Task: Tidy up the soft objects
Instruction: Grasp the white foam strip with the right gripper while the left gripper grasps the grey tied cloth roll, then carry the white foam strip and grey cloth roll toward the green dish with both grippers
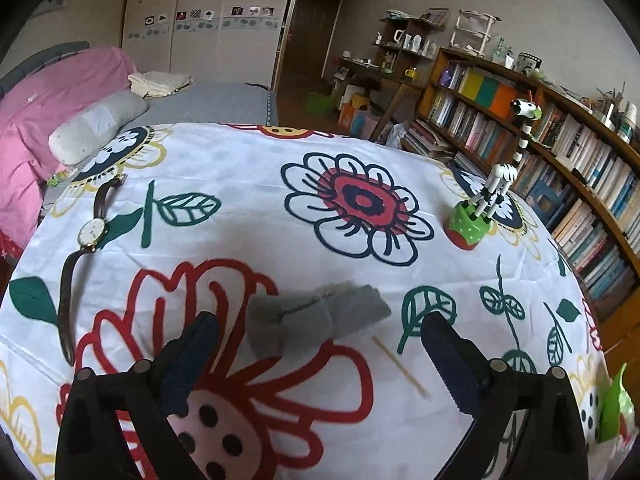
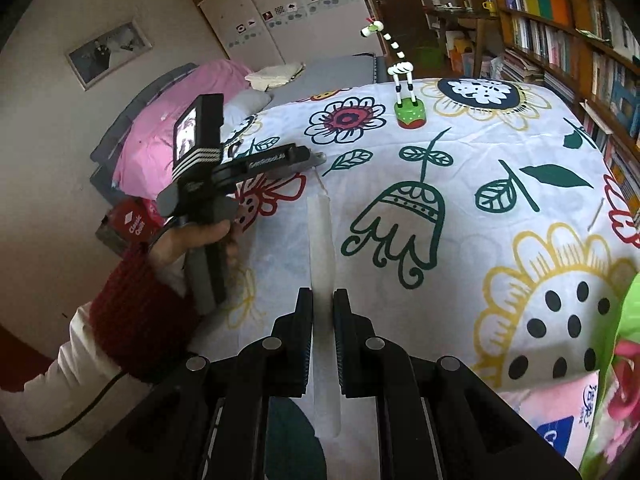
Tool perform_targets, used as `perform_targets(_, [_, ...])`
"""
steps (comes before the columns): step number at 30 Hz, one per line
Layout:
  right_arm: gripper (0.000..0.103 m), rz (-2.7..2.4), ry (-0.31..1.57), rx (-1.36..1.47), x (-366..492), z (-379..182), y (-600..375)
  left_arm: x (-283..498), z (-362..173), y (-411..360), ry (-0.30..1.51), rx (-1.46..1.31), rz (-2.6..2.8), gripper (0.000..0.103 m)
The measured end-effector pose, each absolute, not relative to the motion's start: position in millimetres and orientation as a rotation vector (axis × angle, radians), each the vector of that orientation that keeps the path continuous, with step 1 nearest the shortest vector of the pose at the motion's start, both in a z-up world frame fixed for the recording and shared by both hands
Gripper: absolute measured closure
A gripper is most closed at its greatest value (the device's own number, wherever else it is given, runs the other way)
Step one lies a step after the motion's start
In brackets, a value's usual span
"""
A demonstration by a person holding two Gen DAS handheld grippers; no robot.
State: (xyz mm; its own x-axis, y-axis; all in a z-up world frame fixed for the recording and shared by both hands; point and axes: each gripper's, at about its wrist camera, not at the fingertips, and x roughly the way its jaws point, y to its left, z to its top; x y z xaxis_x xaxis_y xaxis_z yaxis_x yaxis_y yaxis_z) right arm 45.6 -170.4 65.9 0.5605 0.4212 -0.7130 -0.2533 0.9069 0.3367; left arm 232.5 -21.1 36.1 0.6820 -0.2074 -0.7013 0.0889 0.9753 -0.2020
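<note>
A grey folded sock [image 1: 316,320] lies on the flower-print tablecloth [image 1: 256,216]. My left gripper [image 1: 320,334] is open, its two fingers either side of the sock and just short of it; it also shows in the right wrist view [image 2: 316,157], held by a hand in a red cuff. My right gripper [image 2: 323,300] is shut on a white translucent soft strip [image 2: 320,236] that runs forward from between its fingers above the cloth.
A brown-strapped wristwatch [image 1: 86,236] lies at the left. A zebra-giraffe toy on a green base [image 1: 480,216] stands at the right. A thin wooden stick [image 1: 400,366] lies by the sock. A green bag [image 2: 624,344] and tissue pack [image 2: 560,420] sit at the right edge. Bookshelves and a bed surround the table.
</note>
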Motion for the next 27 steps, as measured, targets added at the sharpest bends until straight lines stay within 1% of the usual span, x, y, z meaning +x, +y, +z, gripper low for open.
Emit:
perform_targets(8, [0.092,0.404,0.897,0.235,37.4,60.2,-177.1,249.3,21.9,-27.6,0.848,-0.097,-0.099,0.001])
perform_targets(11, [0.092,0.402,0.895,0.241,32.1,58.6,-178.4,248.8,18.3,-27.7,0.852,-0.082,-0.092,0.006])
perform_targets(13, [0.092,0.4,0.89,0.241,28.3,58.3,-179.4,245.9,20.9,-28.7,0.841,-0.08,-0.125,0.025])
perform_targets(21, [0.092,0.388,0.873,0.25,18.8,58.4,-183.5,227.6,28.3,-29.9,0.828,-0.06,-0.156,0.031])
perform_targets(27, [0.092,0.382,0.858,0.276,11.9,58.8,-188.5,200.3,35.7,-24.7,0.818,-0.049,-0.182,0.032])
